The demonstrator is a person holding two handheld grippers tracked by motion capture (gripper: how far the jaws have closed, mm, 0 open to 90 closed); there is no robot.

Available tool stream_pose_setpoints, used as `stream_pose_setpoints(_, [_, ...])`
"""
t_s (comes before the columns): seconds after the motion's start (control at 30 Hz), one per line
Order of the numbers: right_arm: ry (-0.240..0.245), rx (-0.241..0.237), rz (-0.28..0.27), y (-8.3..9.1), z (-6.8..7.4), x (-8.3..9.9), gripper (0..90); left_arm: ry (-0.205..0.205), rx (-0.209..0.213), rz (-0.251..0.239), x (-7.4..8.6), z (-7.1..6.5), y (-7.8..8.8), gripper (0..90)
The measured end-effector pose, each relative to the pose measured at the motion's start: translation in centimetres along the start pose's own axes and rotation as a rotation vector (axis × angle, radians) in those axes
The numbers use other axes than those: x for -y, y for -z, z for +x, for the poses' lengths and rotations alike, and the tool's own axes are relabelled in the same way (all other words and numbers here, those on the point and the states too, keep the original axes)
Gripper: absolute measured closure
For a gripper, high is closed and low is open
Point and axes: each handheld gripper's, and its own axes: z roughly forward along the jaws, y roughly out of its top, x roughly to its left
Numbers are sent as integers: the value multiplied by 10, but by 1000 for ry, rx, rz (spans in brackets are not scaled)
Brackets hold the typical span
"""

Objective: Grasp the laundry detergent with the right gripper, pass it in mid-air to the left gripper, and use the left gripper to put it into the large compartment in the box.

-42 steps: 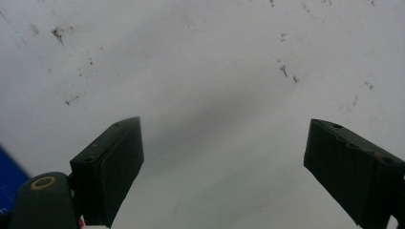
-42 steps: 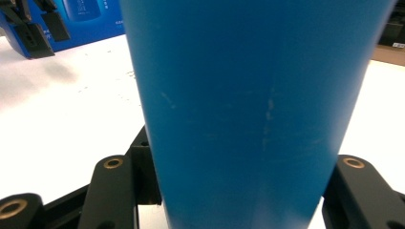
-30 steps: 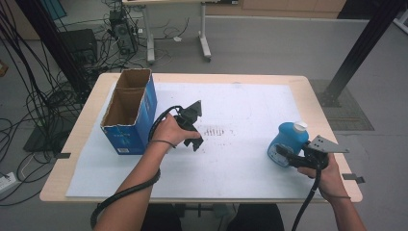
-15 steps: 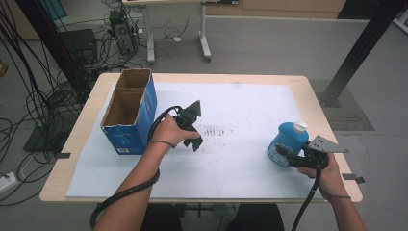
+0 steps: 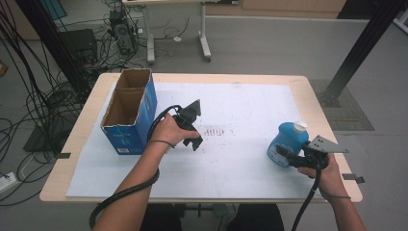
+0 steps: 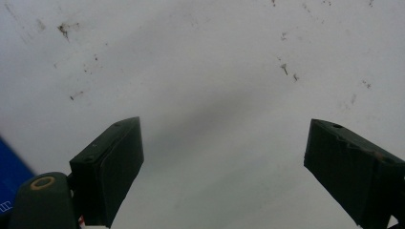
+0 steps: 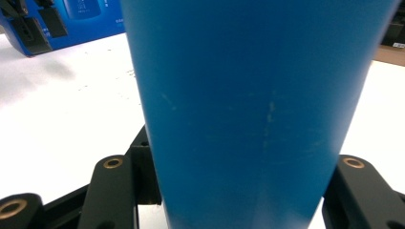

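Far left of the table (image 5: pixel 86 126): blue cardboard box (image 5: pixel 130 111), top open, standing on the white sheet (image 5: pixel 240 163). Just right of it my left gripper (image 5: pixel 194 124) hangs over bare, speckled sheet, its 2 jaws spread wide with nothing between them. Far right, near the table edge, my right gripper (image 5: pixel 285 155) has its jaws clamped on the blue bottle (image 5: pixel 287 139), white cap up.

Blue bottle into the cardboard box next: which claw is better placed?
Right. The right claw is shut on the blue bottle; the left claw is open over bare paper, nearer the cardboard box.
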Motion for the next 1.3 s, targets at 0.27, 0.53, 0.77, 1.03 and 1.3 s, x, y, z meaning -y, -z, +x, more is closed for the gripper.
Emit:
stream_pose_setpoints(0.27, [0,1,0,0,0,0,435,-2,3,0,0,1,-1,136])
stream_pose_setpoints(0.53, [1,9,1,0,2,0,440,-9,5,2,1,2,-2,136])
stream_pose_setpoints(0.77, [5,0,9,0,3,-3,441,-11,2,-8,1,5,2,136])
stream_pose_setpoints(1.03, [-1,-23,11,-1,6,-7,442,-13,4,-27,2,7,8,136])
stream_pose_setpoints(1.3, [-8,-55,21,2,5,-18,442,-51,23,-52,4,5,20,136])
